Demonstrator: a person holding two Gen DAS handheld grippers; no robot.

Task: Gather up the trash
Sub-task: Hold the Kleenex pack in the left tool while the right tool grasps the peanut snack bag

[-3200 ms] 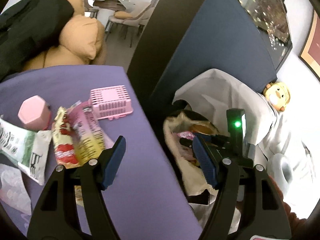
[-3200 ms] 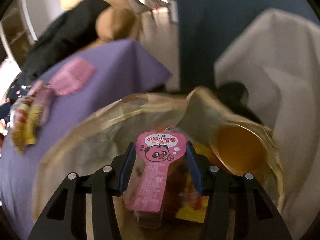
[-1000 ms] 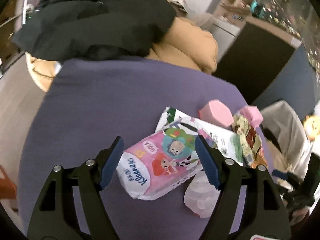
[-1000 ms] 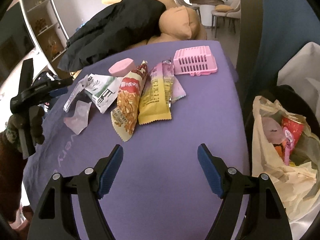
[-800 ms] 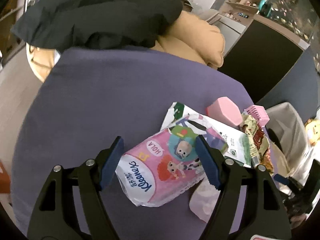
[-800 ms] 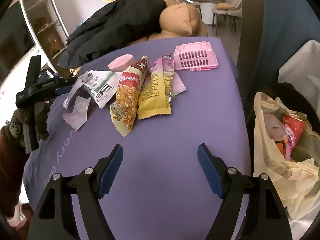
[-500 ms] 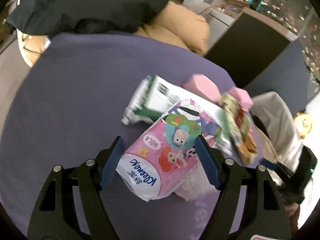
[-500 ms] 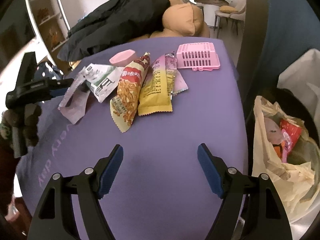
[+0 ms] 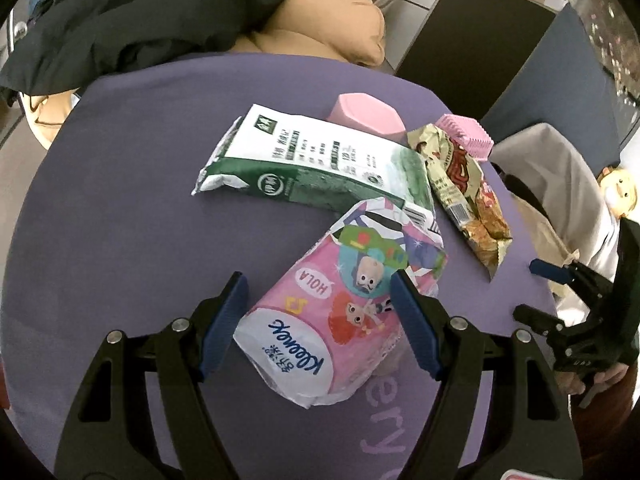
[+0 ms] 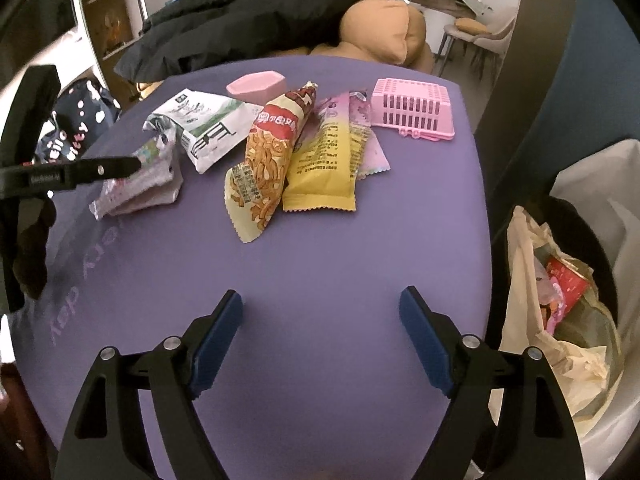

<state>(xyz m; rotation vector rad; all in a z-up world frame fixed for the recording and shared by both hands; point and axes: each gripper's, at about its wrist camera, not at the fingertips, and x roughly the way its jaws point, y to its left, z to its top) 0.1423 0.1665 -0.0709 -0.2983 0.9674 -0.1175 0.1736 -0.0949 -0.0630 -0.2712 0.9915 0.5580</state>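
My left gripper (image 9: pixel 318 280) is shut on a pink tissue pack (image 9: pixel 332 312), tilted just above the purple table (image 10: pixel 320 248). The right wrist view shows that pack (image 10: pixel 136 188) at the far left. Beyond it lie a green-and-white wrapper (image 9: pixel 312 160), a red-and-yellow snack bag (image 10: pixel 268 152) and a yellow wrapper (image 10: pixel 324 164). My right gripper (image 10: pixel 320 294) hovers over bare table near the front edge, its jaws opening with nothing between them. The trash bag (image 10: pixel 560 300) hangs open at the right, below the table edge, with rubbish inside.
A pink slotted basket (image 10: pixel 412 108) and a pink hexagonal box (image 10: pixel 256 82) sit at the back of the table. A black coat (image 10: pixel 248 12) and tan cushions (image 10: pixel 384 28) are piled behind. A dark blue panel (image 10: pixel 580 60) stands at the right.
The left gripper moved along the table with the tissue pack between its jaws, and the green wrapper now lies clear beyond it. The right gripper left the trash bag and its jaws spread slightly.
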